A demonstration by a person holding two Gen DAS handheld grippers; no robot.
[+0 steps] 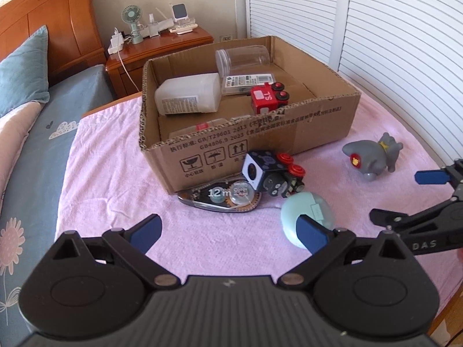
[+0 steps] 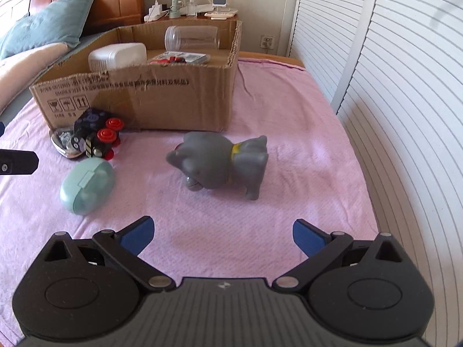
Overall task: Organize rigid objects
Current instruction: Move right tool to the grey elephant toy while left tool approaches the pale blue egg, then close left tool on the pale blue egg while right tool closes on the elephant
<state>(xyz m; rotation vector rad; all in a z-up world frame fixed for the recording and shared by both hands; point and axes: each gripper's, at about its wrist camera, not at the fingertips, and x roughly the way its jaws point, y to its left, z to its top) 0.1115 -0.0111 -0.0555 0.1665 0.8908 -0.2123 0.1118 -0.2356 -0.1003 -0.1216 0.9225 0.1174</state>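
An open cardboard box (image 1: 318,124) (image 2: 173,98) stands on the pink blanket and holds a white container (image 1: 188,95), a clear jar (image 1: 243,57) and a red toy train (image 1: 269,98). In front of it lie a black toy train (image 1: 272,173) (image 2: 95,136), a correction tape (image 1: 222,198), a mint oval case (image 1: 312,214) (image 2: 86,185) and a grey toy elephant (image 1: 373,156) (image 2: 220,162). My left gripper (image 1: 228,234) is open and empty, short of the tape and case. My right gripper (image 2: 222,234) is open and empty, just short of the elephant; it also shows in the left wrist view (image 1: 405,193).
A wooden nightstand (image 1: 162,49) with a fan and chargers stands behind the box. White louvred doors (image 2: 390,86) run along the right. A bed with a blue pillow (image 1: 20,69) lies to the left.
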